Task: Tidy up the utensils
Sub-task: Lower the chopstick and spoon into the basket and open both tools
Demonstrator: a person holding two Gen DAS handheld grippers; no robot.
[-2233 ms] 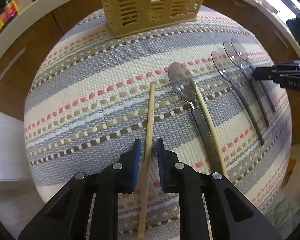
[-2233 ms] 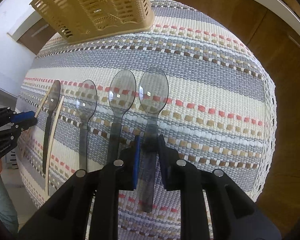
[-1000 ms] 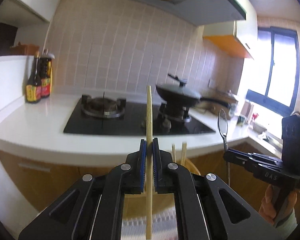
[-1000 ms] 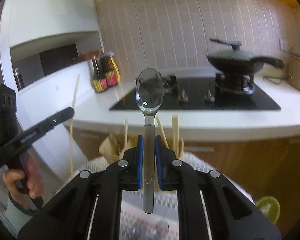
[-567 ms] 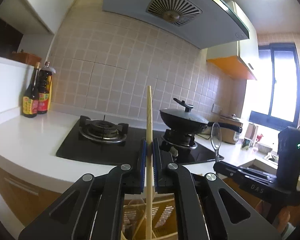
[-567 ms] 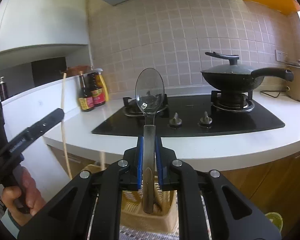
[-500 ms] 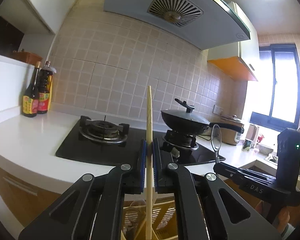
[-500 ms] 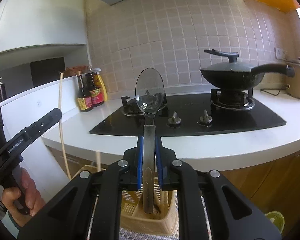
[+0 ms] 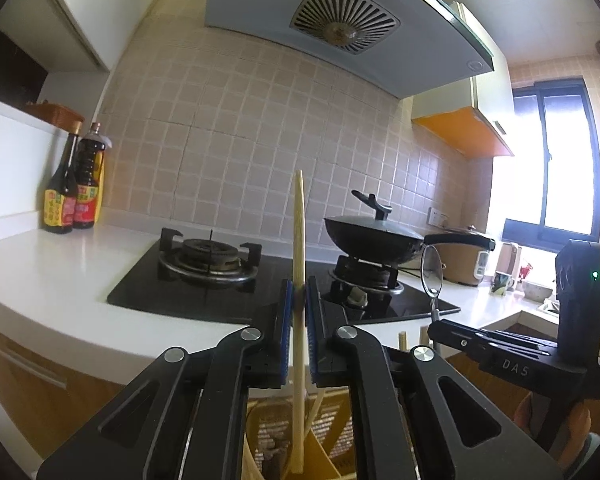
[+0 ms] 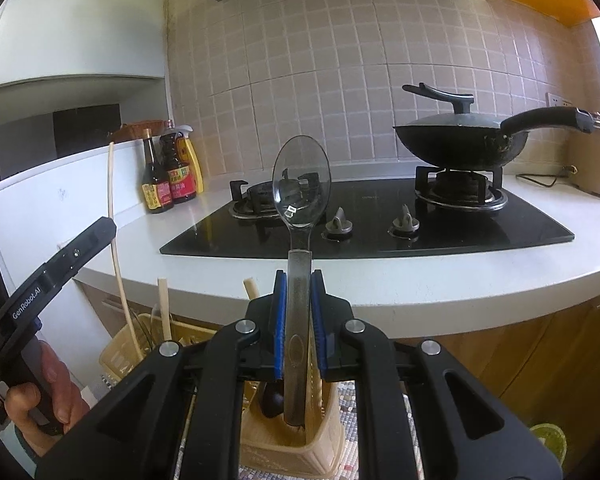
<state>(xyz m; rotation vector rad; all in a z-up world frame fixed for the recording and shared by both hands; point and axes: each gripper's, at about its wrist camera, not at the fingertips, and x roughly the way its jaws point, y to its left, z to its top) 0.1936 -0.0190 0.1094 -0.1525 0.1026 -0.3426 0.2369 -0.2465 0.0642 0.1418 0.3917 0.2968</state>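
My left gripper is shut on a wooden chopstick, held upright with its lower end inside the tan utensil basket below. My right gripper is shut on the handle of a clear plastic spoon, bowl up, its handle end reaching down into the same basket. The right gripper with the spoon shows at the right of the left wrist view. The left gripper body and its chopstick show at the left of the right wrist view. Other chopsticks stand in the basket.
A white counter with a black gas hob lies behind the basket. A lidded black wok sits on the right burner. Sauce bottles stand at the left. A rice cooker stands at the right.
Both grippers lifted their utensils off the striped mat, turned them upright and brought them over the basket. In the last half second both utensils have sunk a little lower into it.
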